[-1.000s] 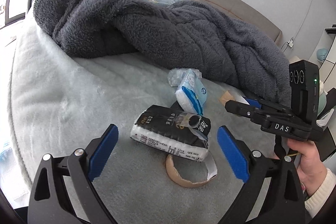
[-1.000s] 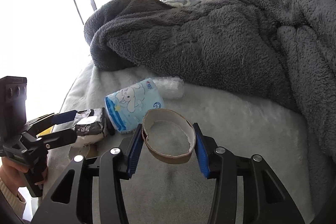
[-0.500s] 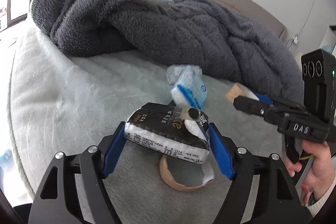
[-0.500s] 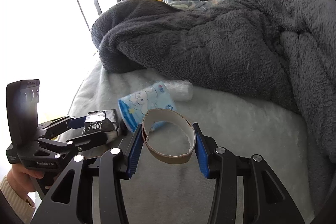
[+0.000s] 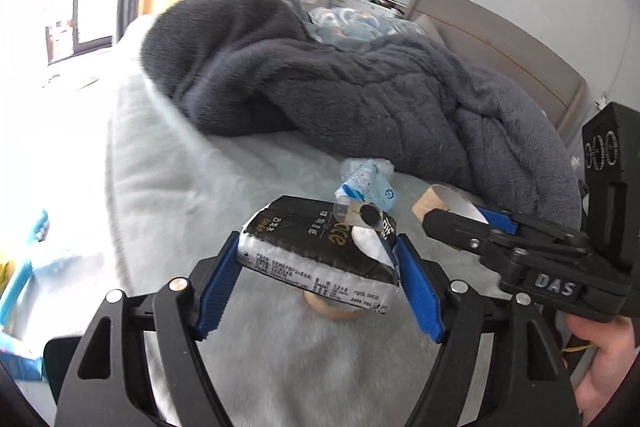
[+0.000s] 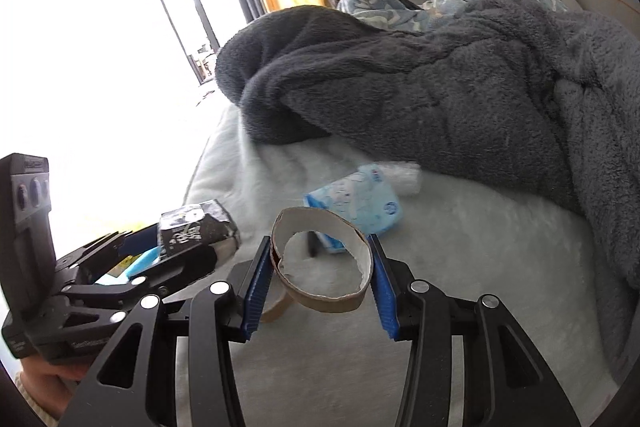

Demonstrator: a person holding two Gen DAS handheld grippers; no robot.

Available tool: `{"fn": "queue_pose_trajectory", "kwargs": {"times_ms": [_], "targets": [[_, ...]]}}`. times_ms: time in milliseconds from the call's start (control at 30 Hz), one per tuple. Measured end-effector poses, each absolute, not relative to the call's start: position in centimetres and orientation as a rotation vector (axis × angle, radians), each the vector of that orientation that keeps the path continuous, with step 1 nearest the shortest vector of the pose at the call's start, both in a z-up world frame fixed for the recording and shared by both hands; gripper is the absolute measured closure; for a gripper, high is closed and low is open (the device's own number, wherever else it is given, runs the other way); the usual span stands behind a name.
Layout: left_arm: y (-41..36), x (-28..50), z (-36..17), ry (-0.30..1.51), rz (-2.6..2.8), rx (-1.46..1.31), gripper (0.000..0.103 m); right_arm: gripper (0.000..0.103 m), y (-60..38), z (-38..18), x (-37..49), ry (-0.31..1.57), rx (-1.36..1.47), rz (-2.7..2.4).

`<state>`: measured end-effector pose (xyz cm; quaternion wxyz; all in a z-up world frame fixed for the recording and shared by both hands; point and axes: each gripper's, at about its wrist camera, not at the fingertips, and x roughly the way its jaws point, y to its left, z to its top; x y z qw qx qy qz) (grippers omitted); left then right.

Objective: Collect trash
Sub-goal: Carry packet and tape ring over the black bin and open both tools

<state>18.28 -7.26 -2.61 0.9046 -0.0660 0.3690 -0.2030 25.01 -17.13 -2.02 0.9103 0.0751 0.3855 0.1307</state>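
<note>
Cardboard is filling my right gripper (image 6: 318, 273): I am pinching a torn cardboard ring (image 6: 320, 267) between its blue pads. My left gripper (image 5: 318, 277) is clamping a black tissue pack (image 5: 316, 251), raised off the pale fleece bedspread (image 5: 280, 367). So two pieces are in hand, though neither is binned. Beyond my fingertips a blue tissue pack (image 6: 356, 205) is lying unclaimed, and a second cardboard ring (image 5: 334, 311) is peeking out under the black pack.
</note>
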Motion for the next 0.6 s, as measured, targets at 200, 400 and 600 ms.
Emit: {"fn": "queue_pose_trajectory", "kwargs": {"times_ms": [200,400,600], "targets": [[-4.5,16.0,-1.7,0.744,-0.303,-0.148,0.026,0.056,-14.8,-0.5,25.1,0.774,0.184,0.340],[-1.5,15.0,-1.5,0.742,-0.199,-0.173,0.026,0.056,-11.2,0.0,25.3,0.768,0.129,0.379],[1.7,15.1,-3.6,0.804,-0.100,-0.220,0.026,0.056,-8.2,-0.3,26.4,0.783,0.110,0.398]]}}
